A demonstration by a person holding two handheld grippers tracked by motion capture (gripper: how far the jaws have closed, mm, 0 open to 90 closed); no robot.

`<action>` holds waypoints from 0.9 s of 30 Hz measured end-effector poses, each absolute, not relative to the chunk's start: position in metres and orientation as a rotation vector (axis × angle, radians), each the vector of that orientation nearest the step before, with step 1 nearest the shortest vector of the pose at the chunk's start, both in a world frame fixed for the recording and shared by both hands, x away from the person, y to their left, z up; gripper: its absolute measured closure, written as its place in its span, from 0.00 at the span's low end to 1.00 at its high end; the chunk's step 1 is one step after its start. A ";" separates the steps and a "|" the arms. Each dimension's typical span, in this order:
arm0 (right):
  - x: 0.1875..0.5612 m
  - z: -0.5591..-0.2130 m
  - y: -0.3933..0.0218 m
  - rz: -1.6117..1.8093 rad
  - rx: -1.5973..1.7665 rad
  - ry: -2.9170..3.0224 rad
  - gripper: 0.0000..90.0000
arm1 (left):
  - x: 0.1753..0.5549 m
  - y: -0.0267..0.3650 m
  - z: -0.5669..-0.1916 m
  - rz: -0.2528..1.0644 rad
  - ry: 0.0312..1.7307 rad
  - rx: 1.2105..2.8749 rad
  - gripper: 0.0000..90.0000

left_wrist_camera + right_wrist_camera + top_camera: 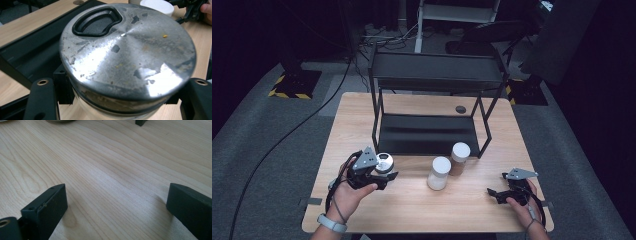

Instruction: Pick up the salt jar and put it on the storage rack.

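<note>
Above table, left gripper (384, 170) clutching jar (127, 62)

Scratched, dull silver jar lid (127, 50) with black pour-flap rim, two white-lidded jars (439, 173), one seemingly brown-filled (459, 158), pale wood-grain table (412, 200), black shelf rack (427, 132), black gripper jaws, yellow-and-black hazard stripes (287, 92) on the floor

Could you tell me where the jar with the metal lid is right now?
In the high view the metal-lidded jar sits at the table's left front, clamped in the left tool, just before the black rack and left of the two white-lidded jars.
</note>
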State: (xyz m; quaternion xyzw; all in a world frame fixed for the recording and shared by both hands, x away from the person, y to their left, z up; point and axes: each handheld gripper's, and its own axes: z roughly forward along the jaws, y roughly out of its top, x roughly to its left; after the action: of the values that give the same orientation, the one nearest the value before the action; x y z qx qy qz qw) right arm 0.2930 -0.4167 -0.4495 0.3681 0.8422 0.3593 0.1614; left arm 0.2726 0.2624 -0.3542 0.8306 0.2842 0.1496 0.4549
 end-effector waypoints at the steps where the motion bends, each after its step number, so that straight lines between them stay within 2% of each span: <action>1: 0.293 -0.449 -0.417 1.026 1.051 2.404 0.04 | 0.277 0.260 -0.351 0.373 0.694 2.053 0.33; 27: 0.293 -0.450 -0.417 1.026 1.051 2.404 0.04 | 0.330 0.237 -0.330 0.401 0.662 2.047 0.33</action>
State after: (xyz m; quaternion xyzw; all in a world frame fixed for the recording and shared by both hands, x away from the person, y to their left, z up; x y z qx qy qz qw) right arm 0.2929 -0.4167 -0.4495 0.3682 0.8421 0.3595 0.1615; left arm 0.3297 0.2366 -0.3298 0.8312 0.2686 0.1628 0.4588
